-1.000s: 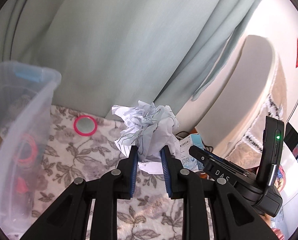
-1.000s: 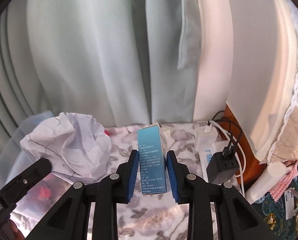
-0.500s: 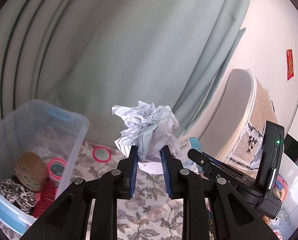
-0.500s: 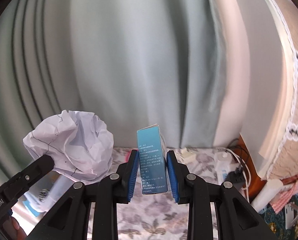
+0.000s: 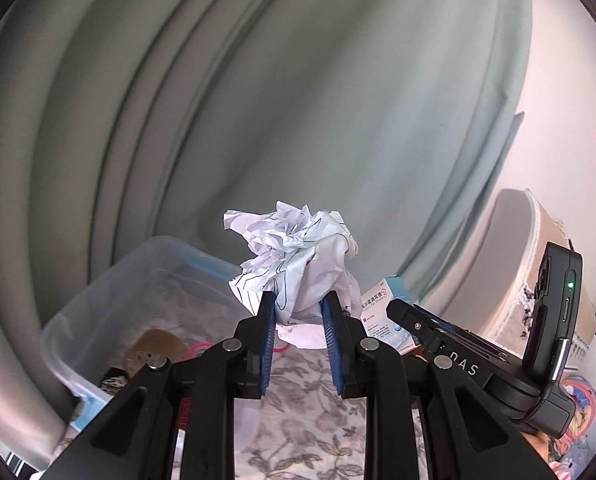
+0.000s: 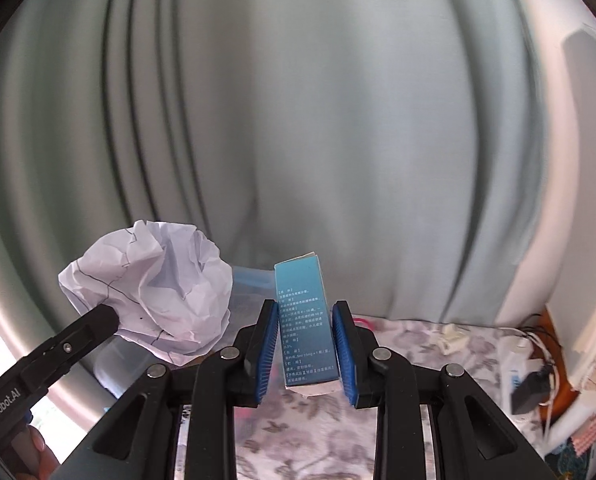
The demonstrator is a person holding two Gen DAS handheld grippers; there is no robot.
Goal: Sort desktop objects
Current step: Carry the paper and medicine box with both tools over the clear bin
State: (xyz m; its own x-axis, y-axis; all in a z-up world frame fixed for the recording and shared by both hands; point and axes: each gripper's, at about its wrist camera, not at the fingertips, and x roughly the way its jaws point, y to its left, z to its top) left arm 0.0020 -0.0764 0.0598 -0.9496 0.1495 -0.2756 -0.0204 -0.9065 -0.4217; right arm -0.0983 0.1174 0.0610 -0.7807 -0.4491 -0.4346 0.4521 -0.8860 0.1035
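Crumpled paper (image 5: 298, 264) pinched between left gripper (image 5: 300, 330) pads, above clear bin (image 5: 109, 300); blue carton (image 6: 304, 320) upright, clamped in right gripper (image 6: 306, 350)

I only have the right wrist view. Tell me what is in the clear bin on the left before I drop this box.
Observer: In the left wrist view the clear plastic bin already holds a tan roll and a pink ring.
Operator: Report the left gripper's grip on the paper.
Observer: The left gripper is shut on the crumpled paper ball; both blue pads press its lower part.
Operator: Give me the front of my box.
Observer: From the left, the blue medicine box shows a white and light-blue face with red and blue print, held in the right gripper.
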